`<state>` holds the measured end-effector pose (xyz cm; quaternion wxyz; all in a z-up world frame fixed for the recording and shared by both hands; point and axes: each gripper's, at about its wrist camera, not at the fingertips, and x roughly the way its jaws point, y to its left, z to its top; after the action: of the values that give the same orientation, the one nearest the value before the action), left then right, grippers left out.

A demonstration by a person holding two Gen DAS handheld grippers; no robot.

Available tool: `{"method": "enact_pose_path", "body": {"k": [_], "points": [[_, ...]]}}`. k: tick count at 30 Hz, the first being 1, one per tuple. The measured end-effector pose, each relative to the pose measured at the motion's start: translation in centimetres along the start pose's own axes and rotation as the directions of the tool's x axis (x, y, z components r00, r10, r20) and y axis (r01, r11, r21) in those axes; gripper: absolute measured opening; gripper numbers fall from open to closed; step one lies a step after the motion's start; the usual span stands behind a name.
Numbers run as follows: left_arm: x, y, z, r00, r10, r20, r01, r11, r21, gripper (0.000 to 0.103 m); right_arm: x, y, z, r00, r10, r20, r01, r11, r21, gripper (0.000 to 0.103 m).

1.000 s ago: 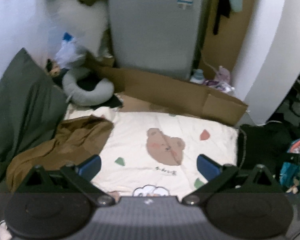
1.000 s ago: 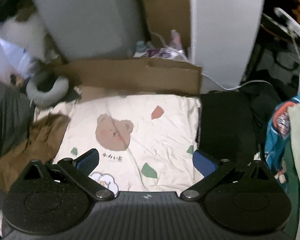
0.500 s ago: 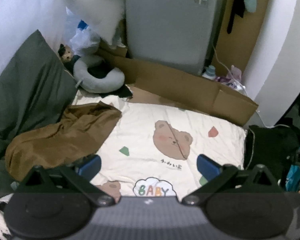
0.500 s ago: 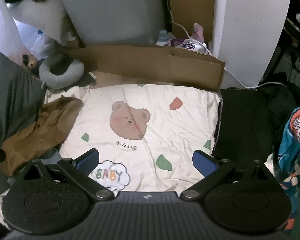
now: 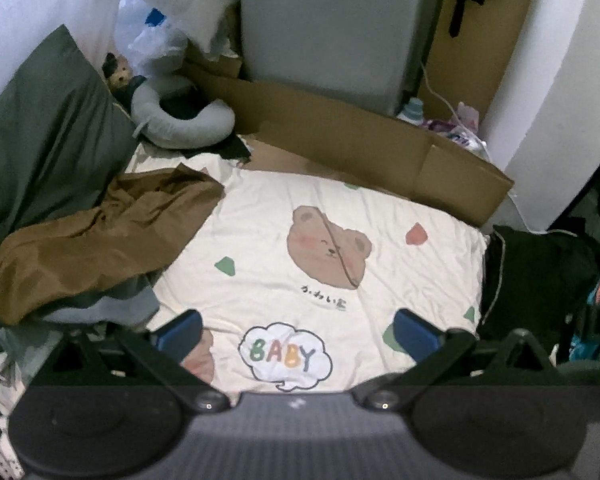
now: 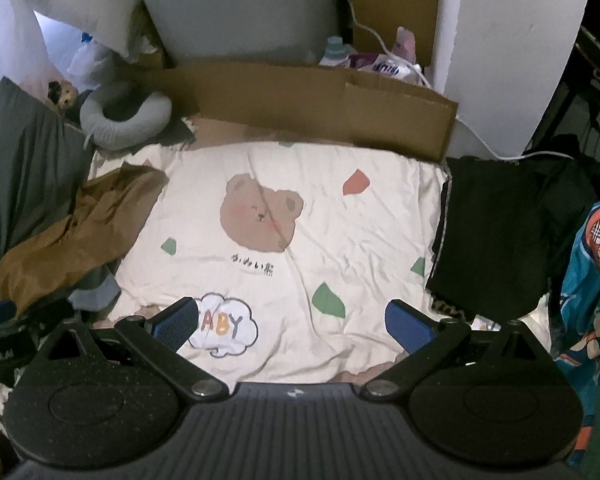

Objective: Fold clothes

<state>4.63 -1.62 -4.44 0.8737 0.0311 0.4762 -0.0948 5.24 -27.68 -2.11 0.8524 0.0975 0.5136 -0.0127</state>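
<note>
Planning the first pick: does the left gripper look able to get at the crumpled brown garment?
Probably yes. The left gripper is open and empty, and the crumpled brown garment lies uncovered on top of the pile to its left, nothing between them.

One brown garment (image 5: 100, 236), crumpled. One black garment (image 6: 496, 232). One cream bear-print sheet (image 5: 340, 208). One grey ring cushion (image 5: 180, 124). One dark green pillow (image 5: 44, 136). One cardboard sheet (image 6: 320, 100). Two grippers, jaws apart: left gripper (image 5: 298, 334), right gripper (image 6: 292, 322).
</note>
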Motion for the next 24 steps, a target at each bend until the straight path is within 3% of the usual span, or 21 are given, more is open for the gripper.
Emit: {"method": "enact_pose_path", "body": {"k": [4,19,24], "points": [[0.7,-0.5,-0.5,1.000,0.013,-0.004,-0.013,1.000,0.000,0.103,-0.6,0.6,-0.2,0.999,0.008,0.037,-0.006,0.998,-0.058,0.103],[2.0,-1.7,-1.4,0.999,0.012,-0.037,-0.012,1.000,0.002,0.103,-0.1,0.5,-1.0,1.000,-0.013,-0.020,0.011,0.997,-0.080,0.103],[2.7,-1.1,-1.3,0.998,0.011,-0.058,-0.013,0.999,-0.043,0.103,0.4,0.3,-1.1,0.999,-0.003,-0.037,0.000,0.996,-0.088,0.103]]}}
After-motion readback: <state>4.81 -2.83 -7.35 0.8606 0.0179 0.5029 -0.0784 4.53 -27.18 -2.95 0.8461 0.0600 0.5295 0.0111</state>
